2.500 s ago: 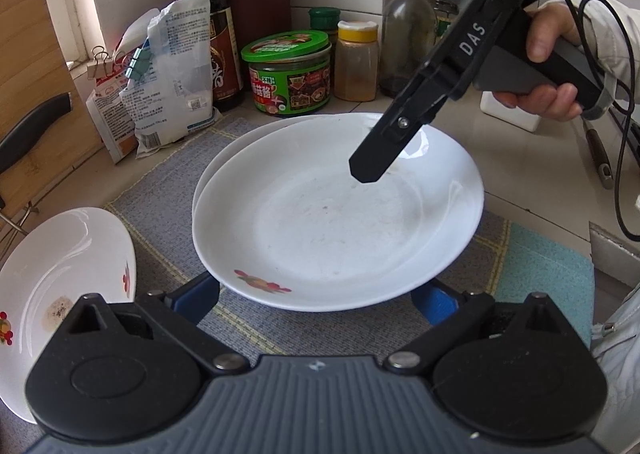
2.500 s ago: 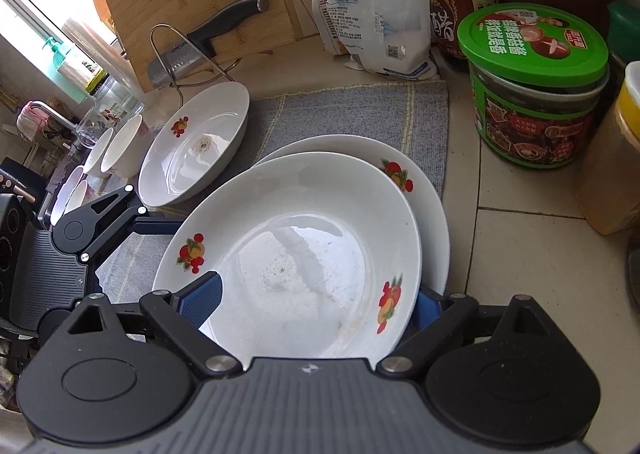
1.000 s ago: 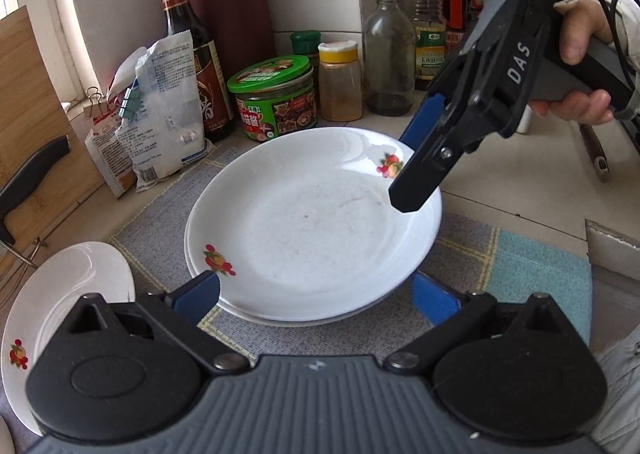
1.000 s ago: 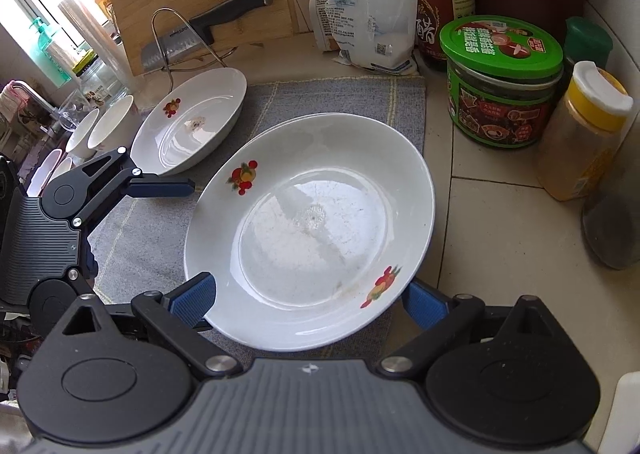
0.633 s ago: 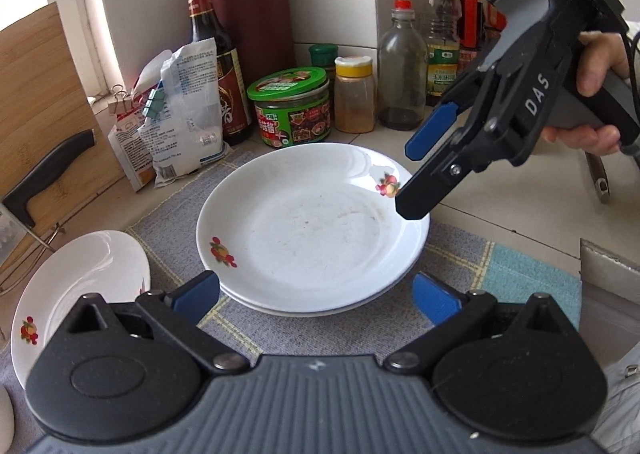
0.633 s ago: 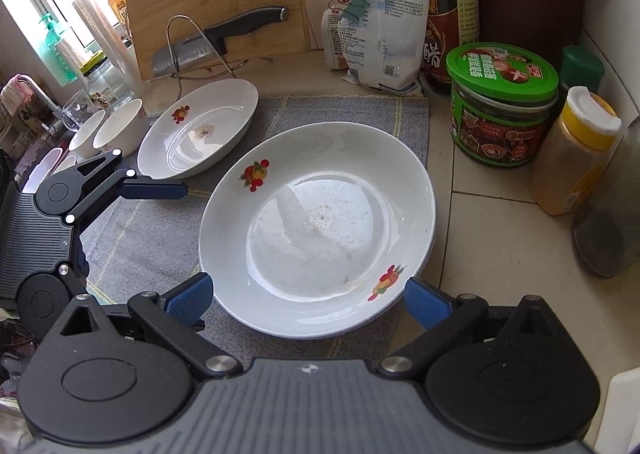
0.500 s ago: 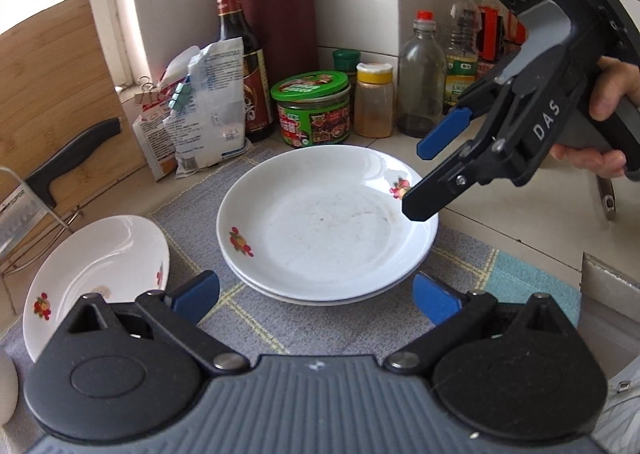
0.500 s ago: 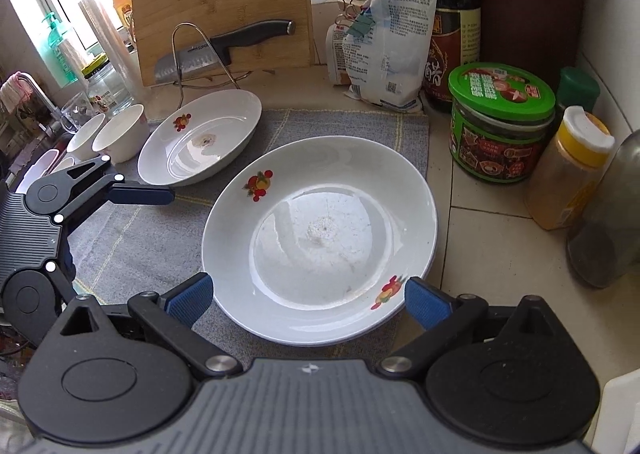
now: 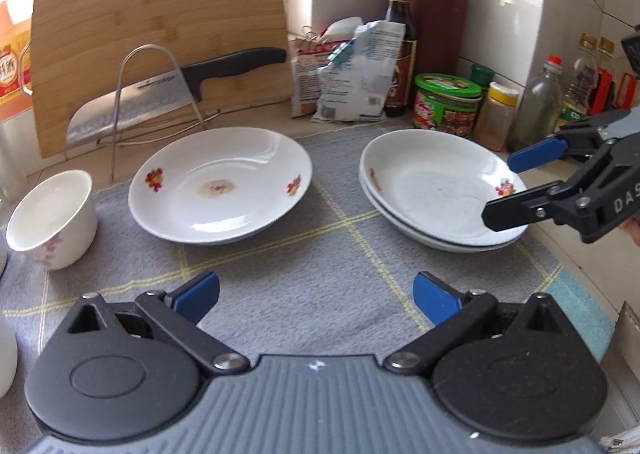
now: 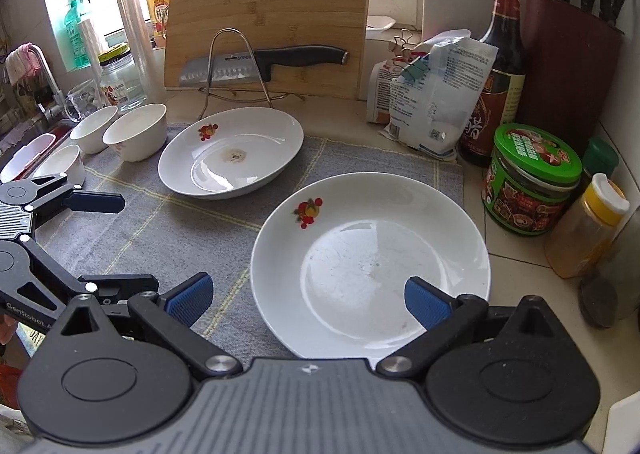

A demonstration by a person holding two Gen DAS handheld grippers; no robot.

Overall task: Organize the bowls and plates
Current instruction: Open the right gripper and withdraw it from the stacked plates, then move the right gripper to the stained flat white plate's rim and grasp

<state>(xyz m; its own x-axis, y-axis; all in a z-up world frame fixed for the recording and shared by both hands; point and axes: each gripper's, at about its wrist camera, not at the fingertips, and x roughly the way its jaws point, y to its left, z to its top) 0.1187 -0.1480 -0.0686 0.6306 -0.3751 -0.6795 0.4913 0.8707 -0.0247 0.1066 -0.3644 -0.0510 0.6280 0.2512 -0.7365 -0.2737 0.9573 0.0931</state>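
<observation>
Kitchen worktop [image 10: 504, 254] with a grey checked mat [image 9: 320, 254] spread across it. Two white plates, nested one inside the other [image 9: 440, 190], rest on the right part of the mat; the upper one bears small fruit motifs near its rim. A third plate of the same pattern [image 9: 220, 186] lies alone on the left part of the mat, well apart from the stack, with a brownish spot at its centre. A white bowl [image 9: 52, 218] stands upright just left of the single plate; in the right wrist view, two further bowls [image 10: 94, 128] stand beside it near the mat's far-left edge.

The left gripper [image 9: 316, 292] hangs above bare mat between the single plate and the stack, its jaws apart and holding nothing. The right gripper [image 9: 516, 190] hovers at the right rim of the stack, its jaws likewise apart and empty; whether the lower finger touches the rim cannot be told.

Behind the mat, a bamboo cutting board [image 10: 268, 14] leans upright with a knife [image 10: 264, 60] on a wire stand before it. To the right stand a clipped packet [image 10: 436, 94], a dark sauce bottle [image 10: 500, 66], a green-lidded jar [image 10: 532, 178] and a yellow-capped shaker [image 10: 588, 226].
</observation>
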